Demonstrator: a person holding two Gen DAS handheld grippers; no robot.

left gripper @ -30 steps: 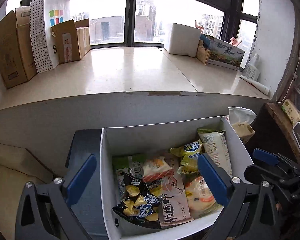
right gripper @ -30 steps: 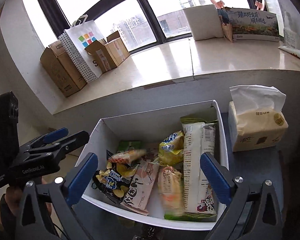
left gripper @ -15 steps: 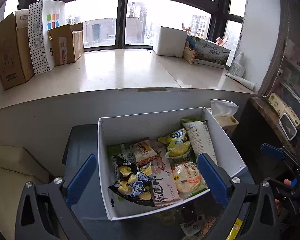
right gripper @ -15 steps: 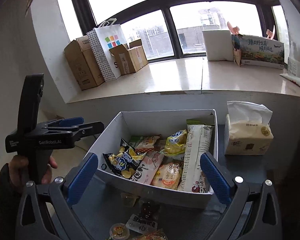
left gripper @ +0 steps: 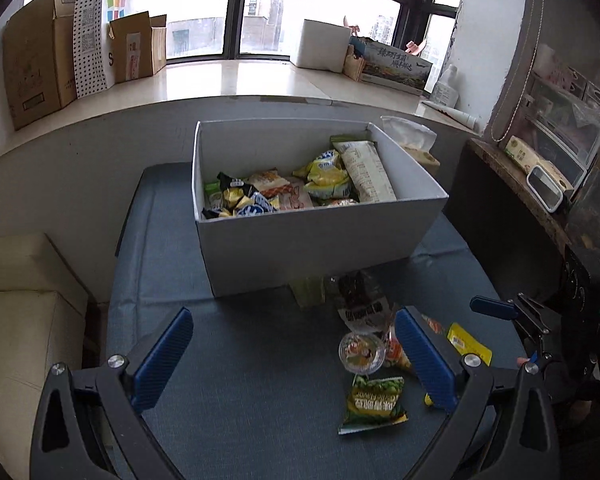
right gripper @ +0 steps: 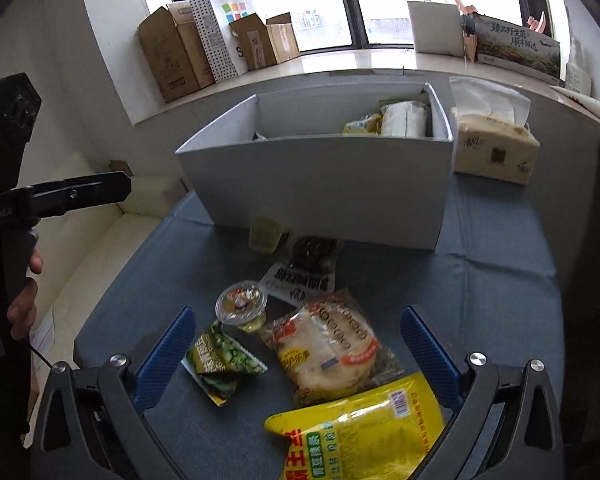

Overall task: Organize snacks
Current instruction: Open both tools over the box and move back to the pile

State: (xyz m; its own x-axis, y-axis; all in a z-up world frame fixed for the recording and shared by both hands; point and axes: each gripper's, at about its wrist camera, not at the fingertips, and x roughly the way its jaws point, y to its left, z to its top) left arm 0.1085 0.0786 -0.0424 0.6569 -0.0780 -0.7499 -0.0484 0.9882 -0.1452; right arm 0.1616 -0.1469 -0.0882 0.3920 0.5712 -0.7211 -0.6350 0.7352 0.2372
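White rectangular cardboard box (left gripper: 316,236) sits upper centre on the blue cloth-covered counter (left gripper: 228,380), holding a mixed pile of snack packets. Six loose snacks lie in front of it: clear round jelly cup (right gripper: 241,305), green pea packet (right gripper: 220,360), round flatbread in clear wrap (right gripper: 328,350), large yellow bag (right gripper: 360,432), black-and-white packet (right gripper: 304,270), pale green pouch (right gripper: 266,234). Bare cloth lower left. Left hand-held gripper (left gripper: 294,358) released, empty; right hand-held gripper (right gripper: 296,356) released over the flatbread. Tissue pack (right gripper: 494,148) right of box.
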